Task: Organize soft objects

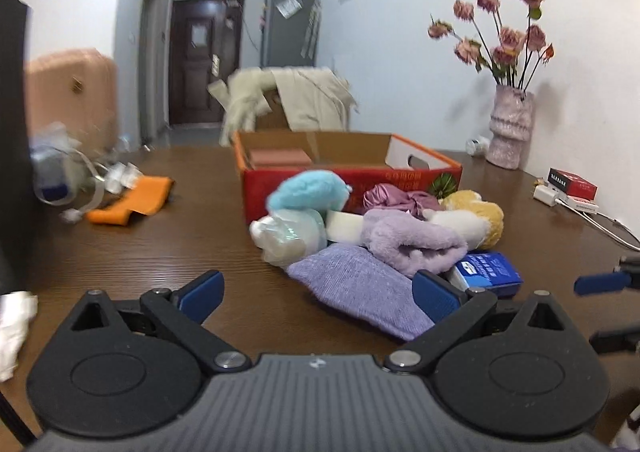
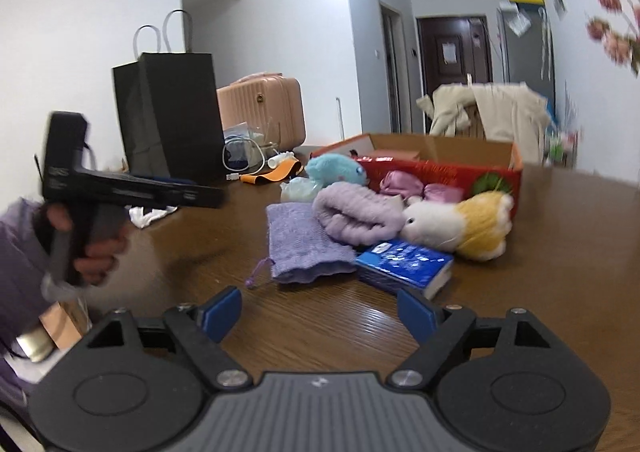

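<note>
A pile of soft things lies on the brown table in front of a red cardboard box [image 1: 352, 176] [image 2: 440, 172]: a purple drawstring pouch [image 1: 360, 288] [image 2: 304, 244], a rolled lilac towel [image 1: 412, 240] [image 2: 356, 216], a blue plush [image 1: 308, 190] [image 2: 336, 170], a white and yellow plush [image 1: 472, 220] [image 2: 460, 228], pink satin cloth [image 1: 396, 198] [image 2: 420, 188] and a pale bagged item [image 1: 288, 234] [image 2: 298, 190]. My left gripper [image 1: 316, 296] is open, its right finger beside the pouch. My right gripper [image 2: 320, 310] is open and empty, short of a blue packet [image 2: 404, 262] [image 1: 488, 272].
An orange cloth [image 1: 132, 200] [image 2: 276, 174] and cables lie at the left. A black paper bag [image 2: 172, 116] stands behind. A pink vase of dried flowers [image 1: 510, 128] and red boxes [image 1: 572, 182] stand by the right wall. A chair with a beige coat [image 1: 296, 100] stands beyond the box.
</note>
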A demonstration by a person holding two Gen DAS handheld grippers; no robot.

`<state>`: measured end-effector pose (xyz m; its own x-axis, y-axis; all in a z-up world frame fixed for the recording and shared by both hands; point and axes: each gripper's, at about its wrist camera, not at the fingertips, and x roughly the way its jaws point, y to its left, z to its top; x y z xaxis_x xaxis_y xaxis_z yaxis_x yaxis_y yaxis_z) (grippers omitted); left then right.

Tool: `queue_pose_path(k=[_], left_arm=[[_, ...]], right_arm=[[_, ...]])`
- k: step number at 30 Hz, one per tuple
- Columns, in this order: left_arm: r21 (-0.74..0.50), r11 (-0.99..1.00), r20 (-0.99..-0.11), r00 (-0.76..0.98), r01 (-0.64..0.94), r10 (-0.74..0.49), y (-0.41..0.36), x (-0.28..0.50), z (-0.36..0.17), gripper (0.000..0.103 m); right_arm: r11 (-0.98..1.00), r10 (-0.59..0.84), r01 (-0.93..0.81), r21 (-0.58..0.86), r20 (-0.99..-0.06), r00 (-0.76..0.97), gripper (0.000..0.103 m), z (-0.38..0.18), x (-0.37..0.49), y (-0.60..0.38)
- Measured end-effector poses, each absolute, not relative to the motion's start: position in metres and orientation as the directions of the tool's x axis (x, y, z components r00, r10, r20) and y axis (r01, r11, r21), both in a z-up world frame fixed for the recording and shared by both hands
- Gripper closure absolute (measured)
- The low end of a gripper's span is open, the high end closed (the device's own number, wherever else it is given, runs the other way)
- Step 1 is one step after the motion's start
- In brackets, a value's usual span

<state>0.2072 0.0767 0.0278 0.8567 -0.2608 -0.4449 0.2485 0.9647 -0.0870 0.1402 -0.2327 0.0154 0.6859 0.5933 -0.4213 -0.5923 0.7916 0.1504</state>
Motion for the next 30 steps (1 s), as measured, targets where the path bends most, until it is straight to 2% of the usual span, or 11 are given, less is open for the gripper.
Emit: queue_pose_path(k=[4, 7, 10, 11, 12, 14, 17, 22, 23, 26, 30], left_arm=[[-0.141, 0.95, -0.489, 0.815, 0.278, -0.311, 0.077, 0.251, 0.012, 0.006], [-0.198, 0.935, -0.519, 0.778, 0.294, -0.354, 0.085, 0.277, 0.0, 0.024], [-0.307, 0.893, -0.526, 0.724, 0.328, -0.446, 0.095, 0.292, -0.008, 0.057], [-0.338, 0.876, -0.513, 0.713, 0.345, -0.478, 0.097, 0.292, -0.008, 0.077], [-0.353, 0.866, -0.507, 0.705, 0.355, -0.496, 0.1, 0.291, -0.007, 0.087], [-0.376, 0.86, -0.509, 0.698, 0.346, -0.504, 0.104, 0.283, -0.006, 0.094], [-0.396, 0.859, -0.543, 0.671, 0.325, -0.505, 0.103, 0.259, -0.006, 0.096], [-0.445, 0.815, -0.52, 0.634, 0.371, -0.572, 0.106, 0.219, -0.003, 0.093], [-0.443, 0.82, -0.512, 0.648, 0.363, -0.564, 0.109, 0.217, -0.001, 0.088], [-0.405, 0.845, -0.486, 0.701, 0.349, -0.522, 0.11, 0.217, 0.005, 0.054], [-0.289, 0.898, -0.486, 0.757, 0.331, -0.436, 0.091, 0.226, 0.009, 0.048]], right_arm=[[0.803, 0.586, -0.556, 0.212, -0.442, 0.679, 0.024, 0.006, 0.166, -0.205], [0.813, 0.578, -0.526, 0.251, -0.463, 0.672, 0.028, -0.001, 0.184, -0.186], [0.815, 0.575, -0.514, 0.266, -0.475, 0.666, 0.029, -0.006, 0.199, -0.169], [0.815, 0.576, -0.511, 0.272, -0.475, 0.666, 0.029, -0.008, 0.204, -0.164], [0.815, 0.576, -0.504, 0.284, -0.477, 0.664, 0.032, -0.009, 0.21, -0.16], [0.824, 0.567, -0.474, 0.312, -0.481, 0.669, 0.037, -0.011, 0.22, -0.154], [0.841, 0.541, -0.429, 0.33, -0.503, 0.674, 0.038, -0.014, 0.231, -0.151], [0.862, 0.506, -0.376, 0.34, -0.524, 0.685, 0.042, -0.017, 0.239, -0.155], [0.862, 0.505, -0.371, 0.346, -0.522, 0.687, 0.042, -0.017, 0.239, -0.156], [0.863, 0.5, -0.35, 0.364, -0.516, 0.696, 0.042, -0.017, 0.241, -0.159], [0.89, 0.452, -0.321, 0.324, -0.533, 0.716, 0.043, -0.016, 0.241, -0.155]])
